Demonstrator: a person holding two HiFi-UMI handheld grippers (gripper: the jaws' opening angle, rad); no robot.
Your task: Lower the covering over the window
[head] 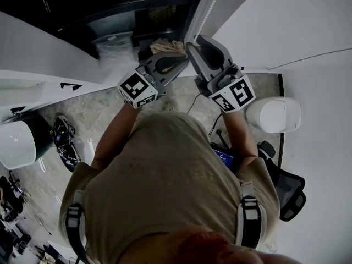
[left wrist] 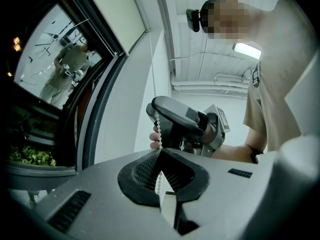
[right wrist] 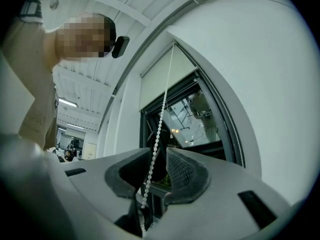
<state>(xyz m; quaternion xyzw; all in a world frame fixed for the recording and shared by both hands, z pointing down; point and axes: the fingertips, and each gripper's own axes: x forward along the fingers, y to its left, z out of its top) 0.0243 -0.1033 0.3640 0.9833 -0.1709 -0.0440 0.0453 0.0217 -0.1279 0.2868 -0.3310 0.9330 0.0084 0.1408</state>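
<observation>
**Left hand-held gripper clenched on the chain, right one open around it**

The left hand-held gripper (left wrist: pixel 160 150) was clenched. Its two black ribbed jaws met at the tips, and the white beaded pull chain (right wrist: pixel 161 116) was pinched between them, running on downward behind the tips. The right hand-held gripper (right wrist: pixel 159 152) was released. Its jaws stood apart, and the same chain hung freely through the gap between them, closer to the left-side jaw in that view, with no pad pressing on it.

In the left gripper view the right hand-held gripper stood just above and beyond the left one on the chain, with the fingers (left wrist: pixel 155 137) of the person's hand showing behind it. In the head view both were lifted side by side in front of the person's beige shirt (head: pixel 165 175), near the edge of the window.

The chain rose from the jaws up to the top corner of the cream fabric roller blind (right wrist: pixel 165 79). The blind was covering only the upper part of the window. Below its lower edge the dark window glass (right wrist: pixel 197 119) was bare inside the black window frame (left wrist: pixel 107 84), and it reflected a standing person. A white wall (right wrist: pixel 260 84) was beside the window, and some green plants (left wrist: pixel 30 156) were visible low behind the glass.
</observation>
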